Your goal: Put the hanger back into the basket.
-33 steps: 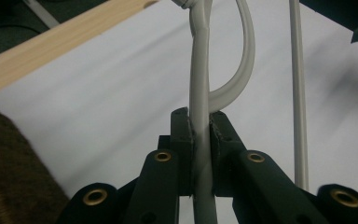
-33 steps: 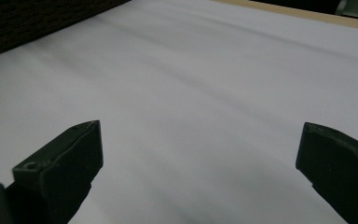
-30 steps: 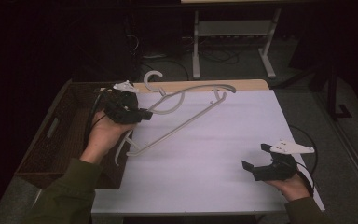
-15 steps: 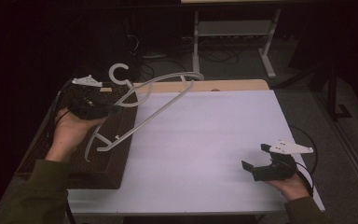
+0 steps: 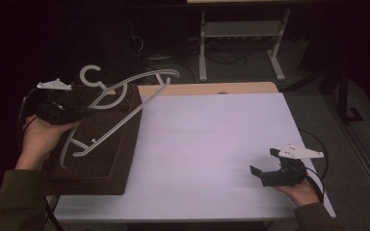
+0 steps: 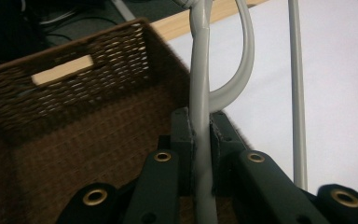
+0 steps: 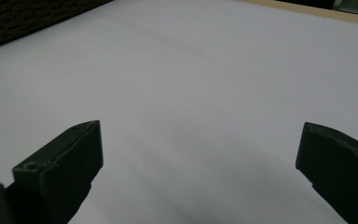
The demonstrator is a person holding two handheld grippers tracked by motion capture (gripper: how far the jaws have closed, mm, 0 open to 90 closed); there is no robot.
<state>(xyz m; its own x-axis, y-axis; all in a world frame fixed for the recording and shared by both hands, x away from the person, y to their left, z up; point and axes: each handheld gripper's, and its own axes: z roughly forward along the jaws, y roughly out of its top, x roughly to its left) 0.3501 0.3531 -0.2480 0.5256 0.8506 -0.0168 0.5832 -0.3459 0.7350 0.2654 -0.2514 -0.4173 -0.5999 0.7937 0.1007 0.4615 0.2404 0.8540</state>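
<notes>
1. Carrying the white hanger (image 5: 125, 103) leftward, the left gripper (image 5: 84, 113) now hangs over the brown wicker basket (image 5: 118, 163) at the left end of the tabletop (image 5: 212, 144); a second ago it held the hanger over the white surface, just inside the basket's near wall.
2. Its fingers (image 6: 182, 140) stay clamped on one grey-white arm of the hanger, which the left gripper view shows running up between the two pads, with the woven floor of the basket right below.
3. In the high view the hanger is off the tabletop and tilted: its hook (image 5: 90, 74) points up and away at the far left, one shoulder end reaches out past the basket's far corner, and the lower bar slants down over the basket's opening.
4. The right gripper (image 5: 262, 168) rests where it was at the near right edge of the tabletop, its fingers (image 7: 65, 163) spread wide with nothing between them.
5. Judging from this, the carry is nearly over and the hanger looks bound for the basket; what remains is to bring the far shoulder inside the rim, lower and let go.
6. The long arm overhanging the far corner may catch on the rim as it goes down.
</notes>
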